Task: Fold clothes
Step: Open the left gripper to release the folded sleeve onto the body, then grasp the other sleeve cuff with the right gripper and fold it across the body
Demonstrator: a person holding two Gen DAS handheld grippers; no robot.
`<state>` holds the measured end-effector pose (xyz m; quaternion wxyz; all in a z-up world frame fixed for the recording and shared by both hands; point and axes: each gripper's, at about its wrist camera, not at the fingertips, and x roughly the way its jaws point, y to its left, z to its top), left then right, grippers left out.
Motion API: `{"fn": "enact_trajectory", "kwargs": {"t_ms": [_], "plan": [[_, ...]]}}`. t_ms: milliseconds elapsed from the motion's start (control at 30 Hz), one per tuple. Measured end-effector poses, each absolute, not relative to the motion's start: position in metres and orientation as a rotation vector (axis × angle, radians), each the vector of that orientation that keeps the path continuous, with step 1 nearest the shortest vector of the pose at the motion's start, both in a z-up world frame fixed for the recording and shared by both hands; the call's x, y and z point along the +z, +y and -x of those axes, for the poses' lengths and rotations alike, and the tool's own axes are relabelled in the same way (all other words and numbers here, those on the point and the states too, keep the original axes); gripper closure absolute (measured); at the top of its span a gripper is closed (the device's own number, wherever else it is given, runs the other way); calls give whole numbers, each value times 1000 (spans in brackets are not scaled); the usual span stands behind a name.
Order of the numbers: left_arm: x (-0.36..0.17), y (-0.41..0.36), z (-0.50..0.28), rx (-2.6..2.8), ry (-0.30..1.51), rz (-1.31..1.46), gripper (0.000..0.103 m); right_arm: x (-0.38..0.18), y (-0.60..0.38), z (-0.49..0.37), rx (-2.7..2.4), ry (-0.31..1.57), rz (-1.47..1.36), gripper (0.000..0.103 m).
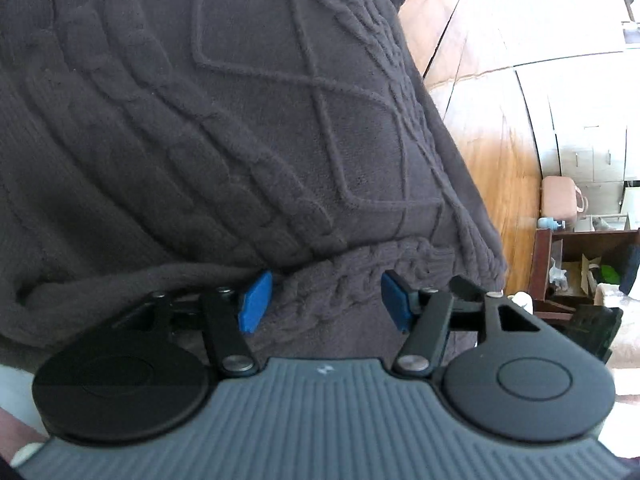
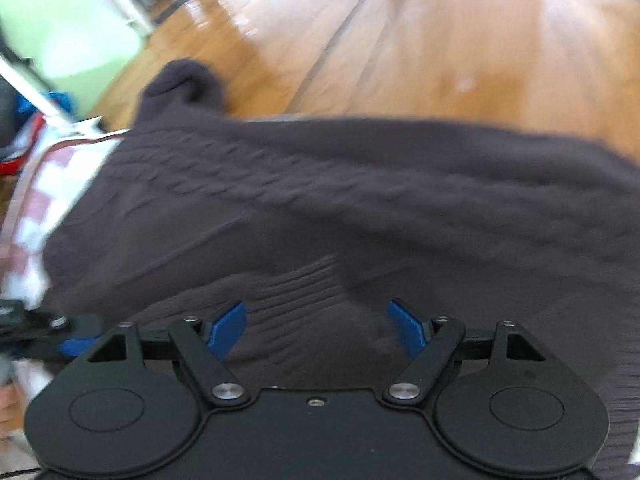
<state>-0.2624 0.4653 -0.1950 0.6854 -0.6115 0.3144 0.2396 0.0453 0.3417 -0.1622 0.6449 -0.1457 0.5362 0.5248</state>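
A dark brown cable-knit sweater [image 1: 240,120] fills most of the left wrist view, folded over on itself with a thick edge just ahead of the fingers. My left gripper [image 1: 326,300] is open, its blue pads [image 1: 256,302] spread on either side of a knit fold. In the right wrist view the same sweater [image 2: 340,208] lies spread and blurred, one sleeve end [image 2: 184,84] sticking up at the far left. My right gripper [image 2: 316,330] is open over the ribbed fabric, nothing pinched between its blue pads [image 2: 406,326].
A wooden floor [image 2: 400,40] lies beyond the sweater. A checked red-and-white cloth [image 2: 36,200] shows under it at the left. A dark wooden shelf [image 1: 580,264] with clutter and white cabinets [image 1: 580,120] stand at the right. A pale green object [image 2: 68,28] is at the far left.
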Motion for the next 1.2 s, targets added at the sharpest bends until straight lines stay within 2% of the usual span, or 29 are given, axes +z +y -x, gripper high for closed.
{"fn": "enact_trajectory", "kwargs": {"t_ms": [33, 67, 100, 233, 333, 733, 833, 867, 900, 967, 1033, 1200], "plan": [[-195, 466, 261, 535, 706, 1369, 37, -163, 335, -40, 1215, 1220, 337, 50], [-194, 465, 260, 533, 702, 1368, 36, -160, 322, -33, 1221, 1201, 352, 83], [-192, 464, 261, 526, 698, 1367, 36, -157, 309, -25, 1228, 1181, 367, 88], [-187, 488, 275, 511, 628, 1395, 36, -147, 258, 4, 1254, 1104, 427, 88], [-179, 492, 286, 530, 573, 1398, 32, -139, 219, 27, 1271, 1045, 471, 89], [-182, 443, 218, 311, 836, 1253, 31, -130, 144, 38, 1091, 1100, 611, 90], [-183, 429, 200, 281, 907, 1172, 31, -135, 137, 24, 1080, 1212, 473, 76], [-183, 424, 193, 271, 930, 1145, 31, -139, 134, 15, 1086, 1295, 358, 59], [-180, 420, 190, 272, 944, 1116, 31, -143, 131, 5, 1089, 1375, 241, 38], [-175, 416, 178, 257, 973, 1067, 30, -162, 118, -17, 1068, 1573, -98, 15], [-167, 419, 199, 198, 954, 1073, 30, -188, 105, -29, 1004, 1743, -414, 14], [-159, 432, 206, 169, 832, 1154, 29, -204, 99, -31, 910, 1827, -611, 14]]}}
